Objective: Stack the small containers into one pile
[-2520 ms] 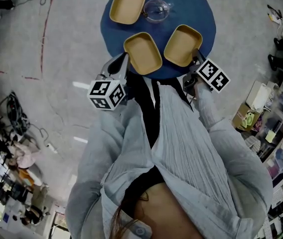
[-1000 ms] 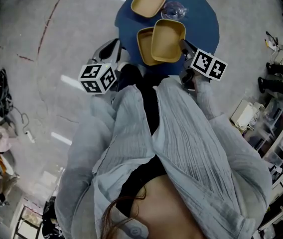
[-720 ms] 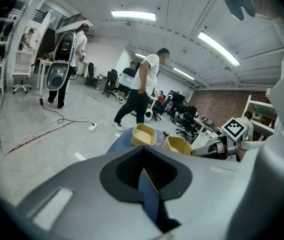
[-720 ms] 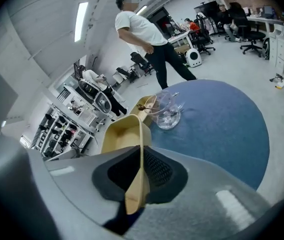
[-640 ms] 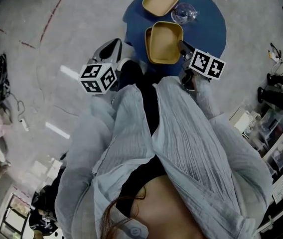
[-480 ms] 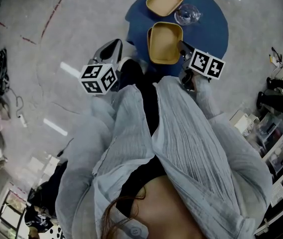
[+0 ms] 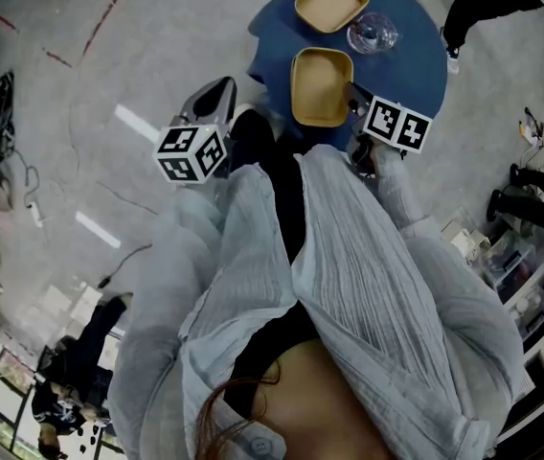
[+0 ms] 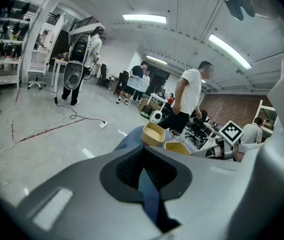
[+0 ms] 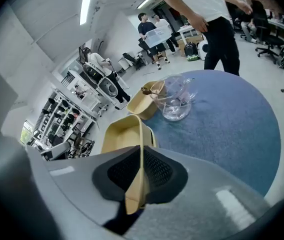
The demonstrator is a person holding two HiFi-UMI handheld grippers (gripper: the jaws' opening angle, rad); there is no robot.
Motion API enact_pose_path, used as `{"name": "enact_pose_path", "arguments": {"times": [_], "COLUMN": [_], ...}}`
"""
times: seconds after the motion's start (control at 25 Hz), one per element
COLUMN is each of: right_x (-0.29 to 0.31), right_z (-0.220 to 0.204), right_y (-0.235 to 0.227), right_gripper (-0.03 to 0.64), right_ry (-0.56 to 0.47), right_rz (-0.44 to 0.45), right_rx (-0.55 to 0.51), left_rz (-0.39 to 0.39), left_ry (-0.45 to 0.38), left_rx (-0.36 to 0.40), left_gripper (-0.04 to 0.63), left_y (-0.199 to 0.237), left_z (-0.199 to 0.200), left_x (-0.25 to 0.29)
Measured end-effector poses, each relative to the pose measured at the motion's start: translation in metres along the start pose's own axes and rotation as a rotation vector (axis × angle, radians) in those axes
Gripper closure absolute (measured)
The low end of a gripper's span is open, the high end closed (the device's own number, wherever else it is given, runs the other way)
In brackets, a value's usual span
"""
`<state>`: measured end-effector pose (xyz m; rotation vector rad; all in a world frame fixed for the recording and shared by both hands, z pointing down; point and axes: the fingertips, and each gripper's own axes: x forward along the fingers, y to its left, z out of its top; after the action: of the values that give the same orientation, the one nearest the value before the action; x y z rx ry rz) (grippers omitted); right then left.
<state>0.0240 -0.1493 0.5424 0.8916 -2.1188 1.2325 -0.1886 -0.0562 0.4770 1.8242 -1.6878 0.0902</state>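
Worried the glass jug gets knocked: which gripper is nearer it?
Right. The right gripper, shut on the top container, is just short of the glass jug; the left gripper is off the left edge of the table.

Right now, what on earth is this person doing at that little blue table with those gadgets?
A person holding a two-jaw gripper in each hand is piling tan containers on the round blue table. The right gripper is clamped on the rim of the near container, which seems nested in another. A third container waits farther off beside a glass jug. The left gripper is shut and empty, beside the table.
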Motion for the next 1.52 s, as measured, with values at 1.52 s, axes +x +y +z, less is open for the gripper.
{"name": "enact_pose_path", "arguments": {"times": [1.52], "right_x": [0.017], "right_z": [-0.004], "right_y": [-0.002], "right_gripper": [0.387], "right_ry": [-0.034], "right_rz": [-0.105], "right_rx": [-0.193], "left_rz": [0.011], "left_ry": [0.04], "left_rx": [-0.048], "left_gripper": [0.583], "left_y": [-0.001], "left_z": [-0.025], "left_x": [0.0]}}
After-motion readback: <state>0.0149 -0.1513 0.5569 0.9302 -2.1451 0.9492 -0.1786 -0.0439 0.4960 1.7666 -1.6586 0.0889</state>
